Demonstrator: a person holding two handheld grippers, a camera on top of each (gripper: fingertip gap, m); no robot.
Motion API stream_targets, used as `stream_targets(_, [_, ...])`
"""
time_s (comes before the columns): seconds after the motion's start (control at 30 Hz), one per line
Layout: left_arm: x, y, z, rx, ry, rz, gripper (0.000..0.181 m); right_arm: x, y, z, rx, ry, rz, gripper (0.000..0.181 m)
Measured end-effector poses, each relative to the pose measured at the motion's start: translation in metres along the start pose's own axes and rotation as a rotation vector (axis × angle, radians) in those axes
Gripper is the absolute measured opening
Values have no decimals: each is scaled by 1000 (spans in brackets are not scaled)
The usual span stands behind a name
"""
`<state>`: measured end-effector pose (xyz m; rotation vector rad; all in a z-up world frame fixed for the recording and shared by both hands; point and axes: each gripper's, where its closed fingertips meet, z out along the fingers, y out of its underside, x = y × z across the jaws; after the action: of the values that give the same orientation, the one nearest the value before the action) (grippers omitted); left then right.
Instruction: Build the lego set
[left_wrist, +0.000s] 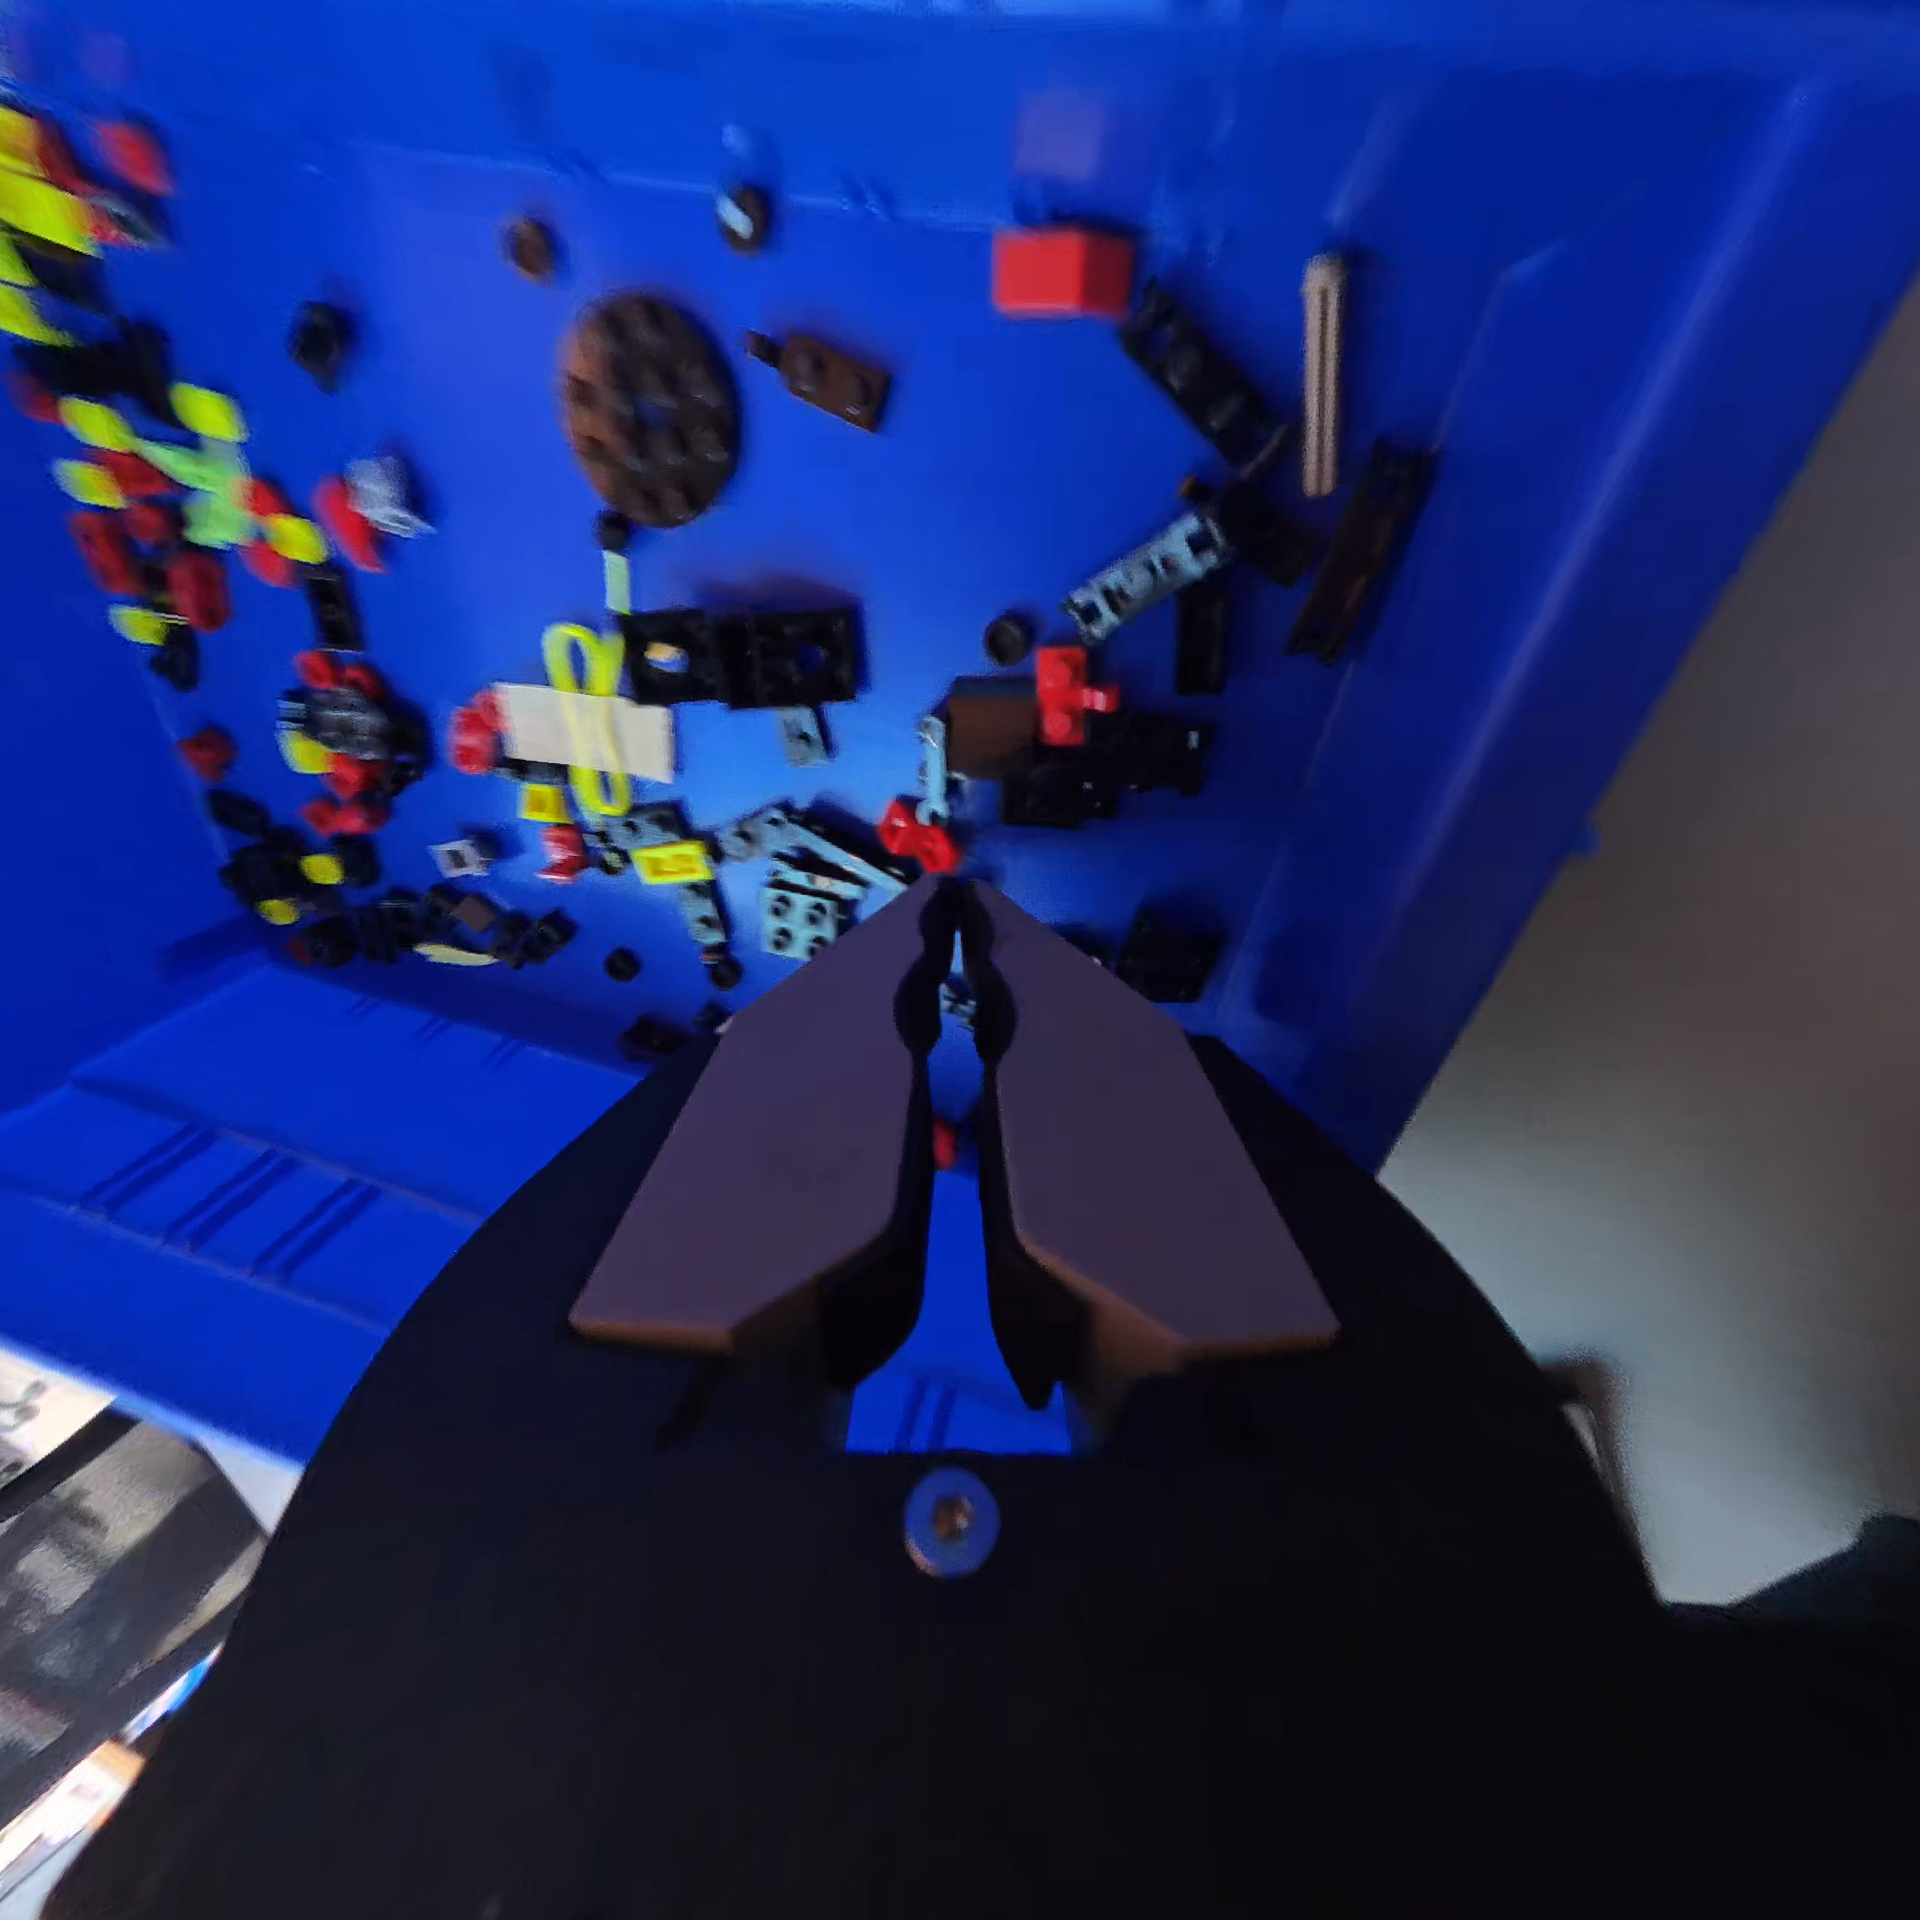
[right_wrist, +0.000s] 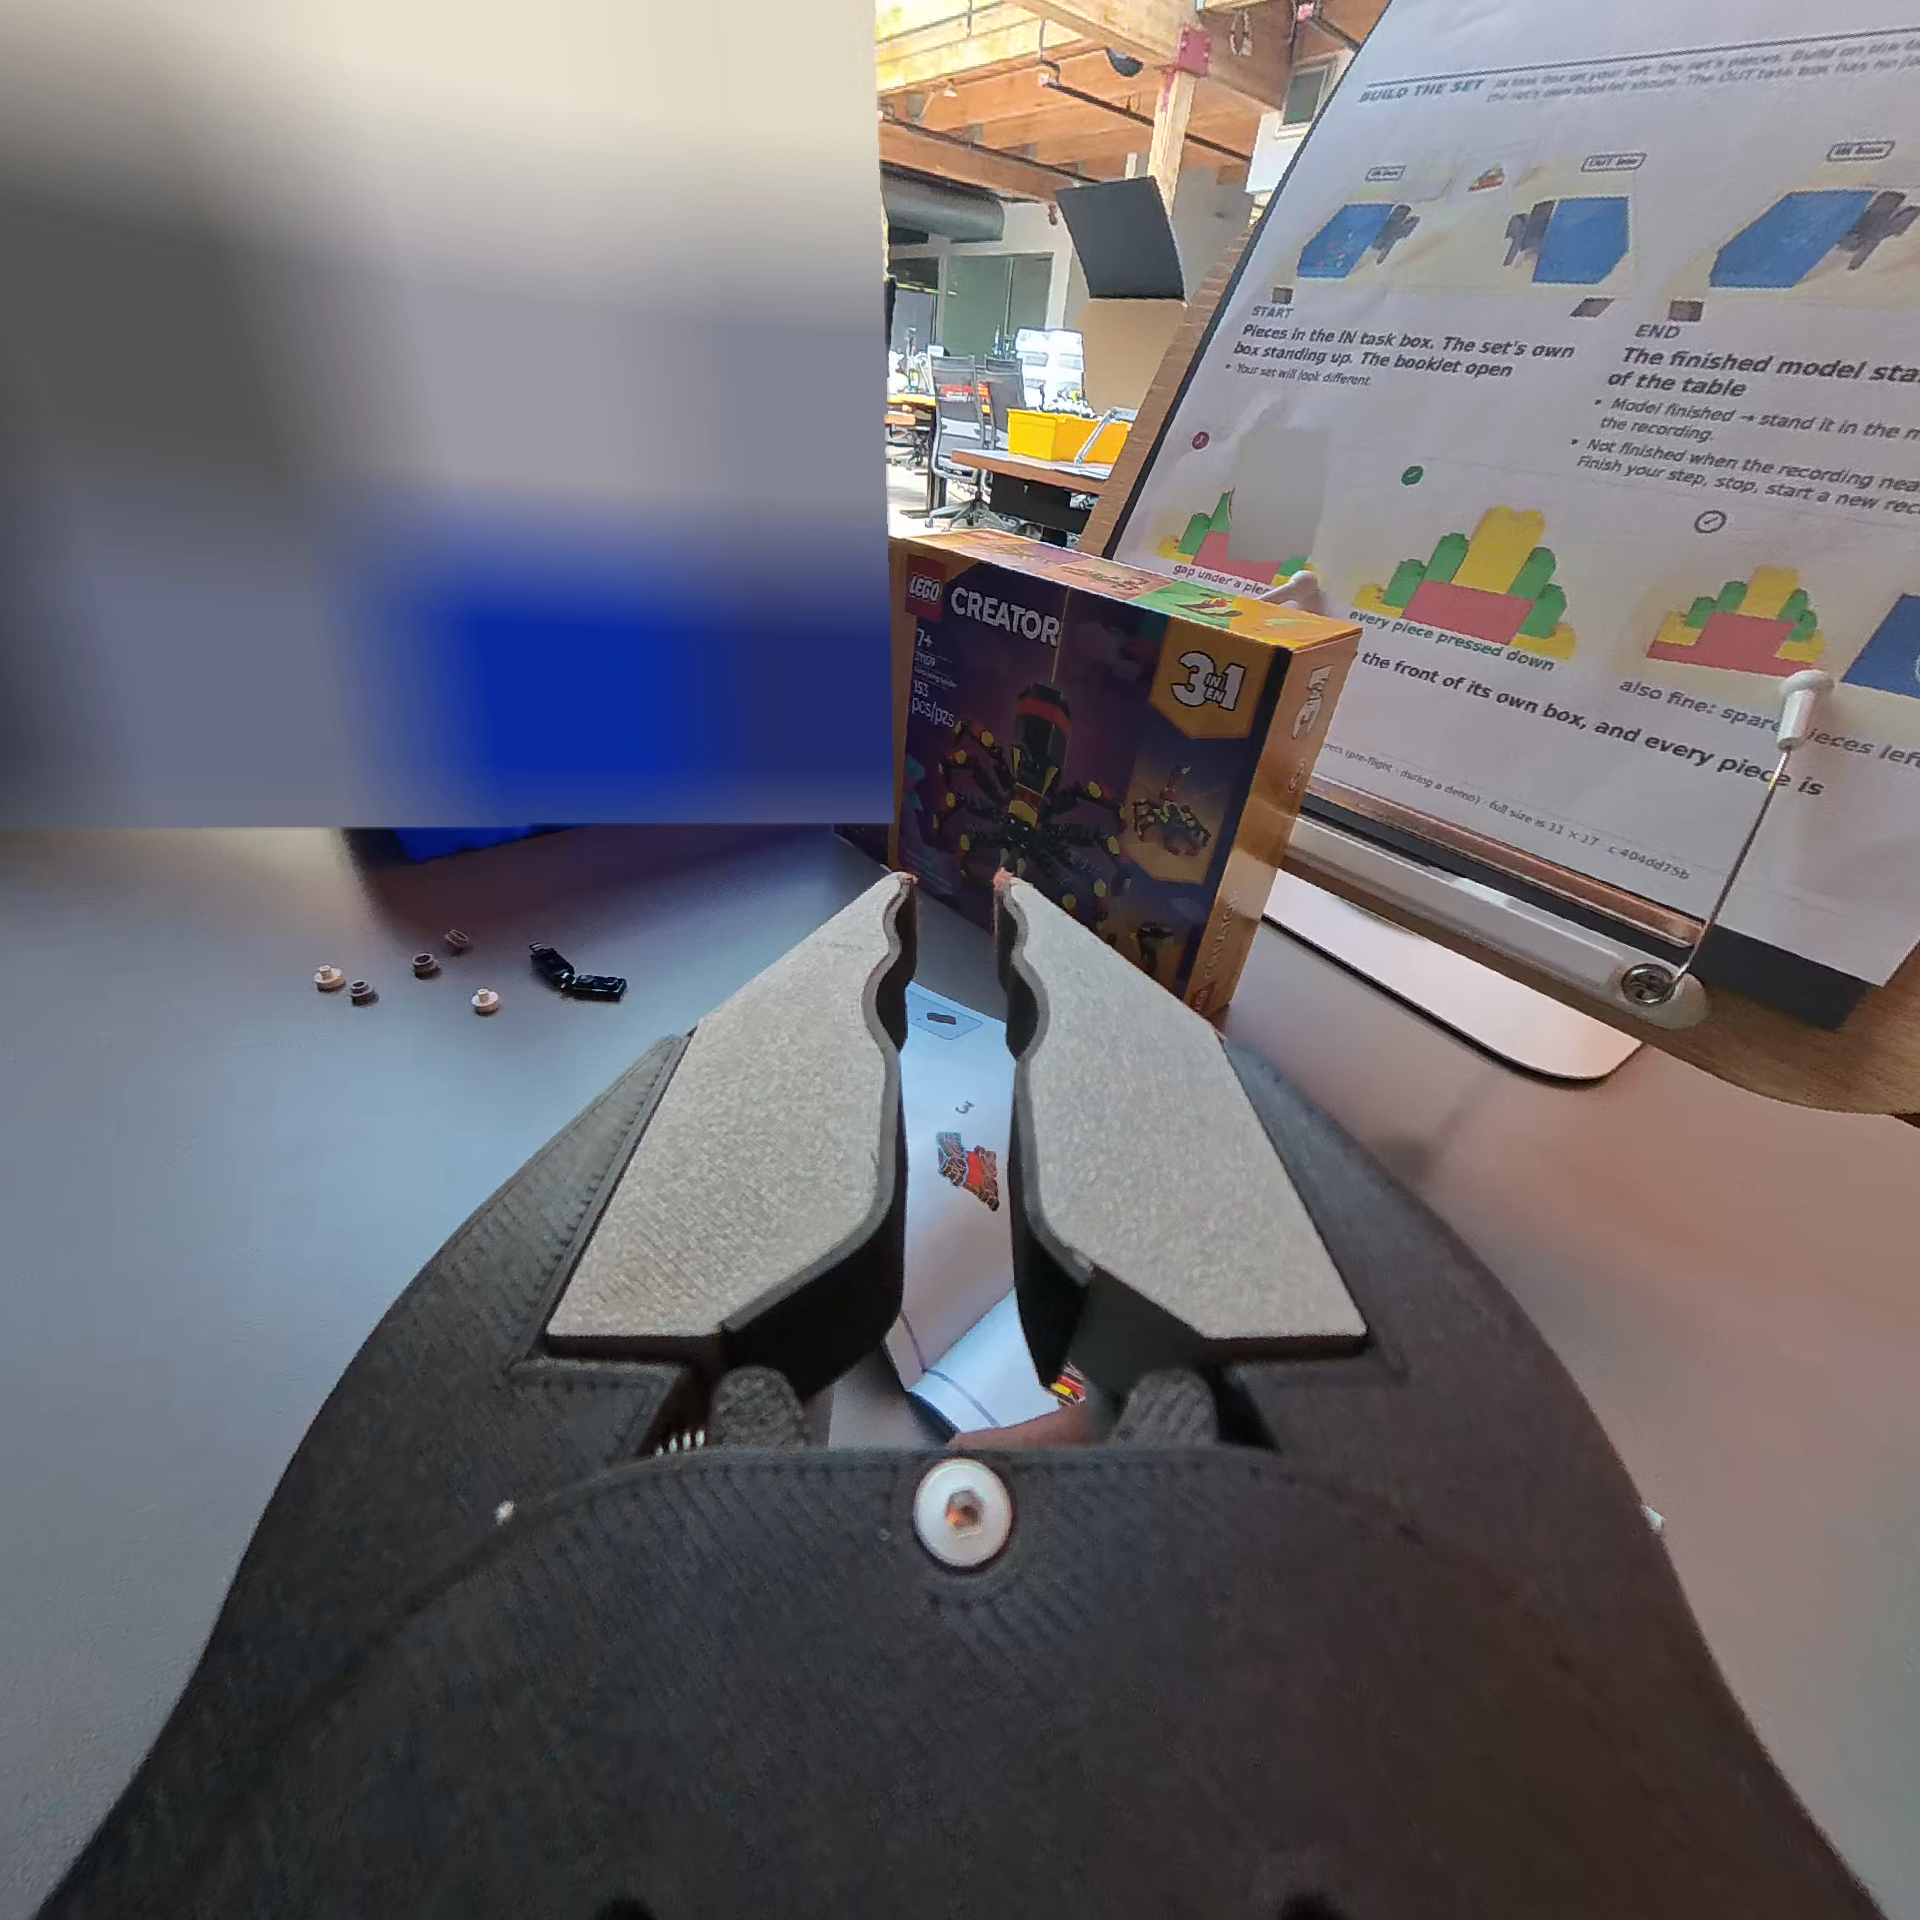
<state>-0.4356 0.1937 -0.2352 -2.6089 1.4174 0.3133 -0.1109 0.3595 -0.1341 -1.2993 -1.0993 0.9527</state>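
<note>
The left tongs (left_wrist: 951, 883), nearly closed and seemingly empty, point into the blue bin (left_wrist: 1455, 623) at a small red piece (left_wrist: 920, 831) among loose bricks. The right tongs (right_wrist: 954, 883) hang slightly parted, empty, above the booklet (right_wrist: 956, 1143) on the tabletop (right_wrist: 208, 1195), before the set box (right_wrist: 1101, 727).

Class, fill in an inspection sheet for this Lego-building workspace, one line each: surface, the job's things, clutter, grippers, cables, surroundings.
Surface: dark grey table, mostly bare.
Job's things: blue bin with loose Lego pieces, among them a brown round plate and a red brick; small round studs and a black piece lie on the table; set box stands upright; open booklet under the right gripper.
Clutter: nothing seen.
Grippers: left gripper tips together just short of a small red piece, holding nothing visible; right gripper slightly open, empty.
Cables: nothing seen.
Surroundings: instruction sheet on a stand; office tables behind.
</note>
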Motion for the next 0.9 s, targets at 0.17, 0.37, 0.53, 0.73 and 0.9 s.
stream_targets(0.17, [-45, -22, -60, 323, -281, -151, 0, 1, 1, 1, -5, 1, 2, 11])
stream_targets(0.37, [-81, -23, -109, 658, -505, -442, 7, 1, 5, 3, -19, 5, -3, 11])
stream_targets(0.53, [-101, -4, -139, 921, -539, -720, 17, 9, 8, 3, -28, 33, -3, 11])
stream_targets(0.73, [-107, 25, -202, 1301, -732, -805, 15, 18, 14, 7, -47, 56, 15, 12])
stream_targets(0.9, [-107, 52, -218, 1492, -819, -904, 11, 19, 19, 11, -60, 41, 47, 12])
